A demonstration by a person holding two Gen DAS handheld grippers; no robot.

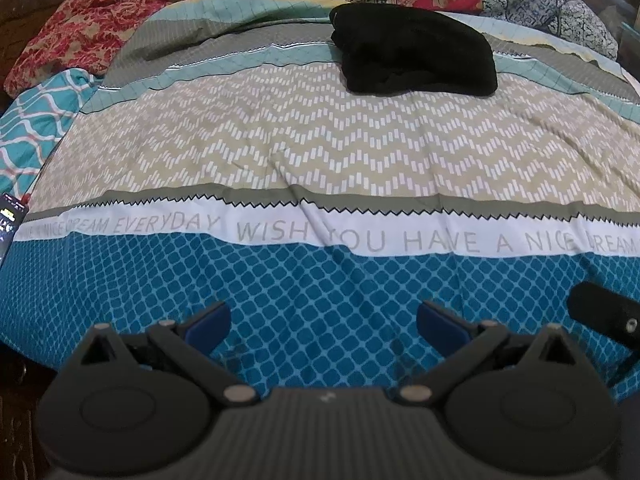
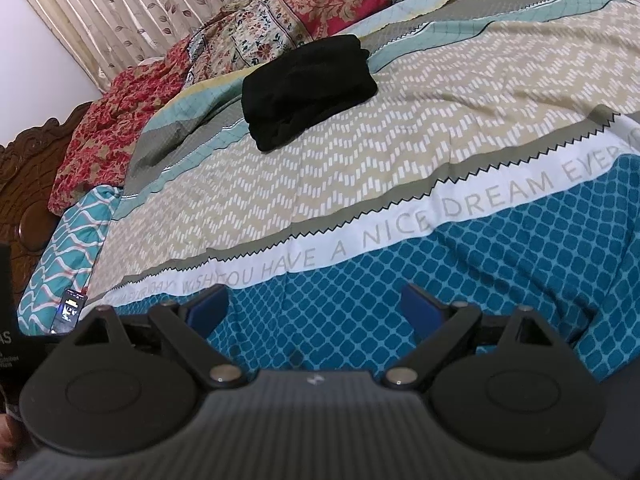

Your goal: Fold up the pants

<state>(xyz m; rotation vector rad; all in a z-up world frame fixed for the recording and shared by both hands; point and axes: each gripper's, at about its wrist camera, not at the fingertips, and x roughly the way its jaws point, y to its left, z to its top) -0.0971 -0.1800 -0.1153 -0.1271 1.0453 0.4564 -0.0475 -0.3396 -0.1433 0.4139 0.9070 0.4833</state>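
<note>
Black pants [image 1: 414, 50] lie folded in a compact bundle on the far part of the bed, also seen in the right wrist view [image 2: 308, 92]. My left gripper [image 1: 323, 322] is open and empty, over the blue patterned strip of the bedcover near the front edge, far from the pants. My right gripper [image 2: 316, 304] is open and empty too, over the same blue strip. A black part of the right gripper [image 1: 604, 314] shows at the right edge of the left wrist view.
The patterned bedcover [image 1: 320, 140] spans the bed. Red floral quilts and pillows [image 1: 92, 28] are piled at the far side and left. A phone [image 1: 10, 220] lies at the left edge, also in the right wrist view [image 2: 70, 310]. A carved wooden headboard [image 2: 28, 168] and a curtain [image 2: 132, 4] stand at the left.
</note>
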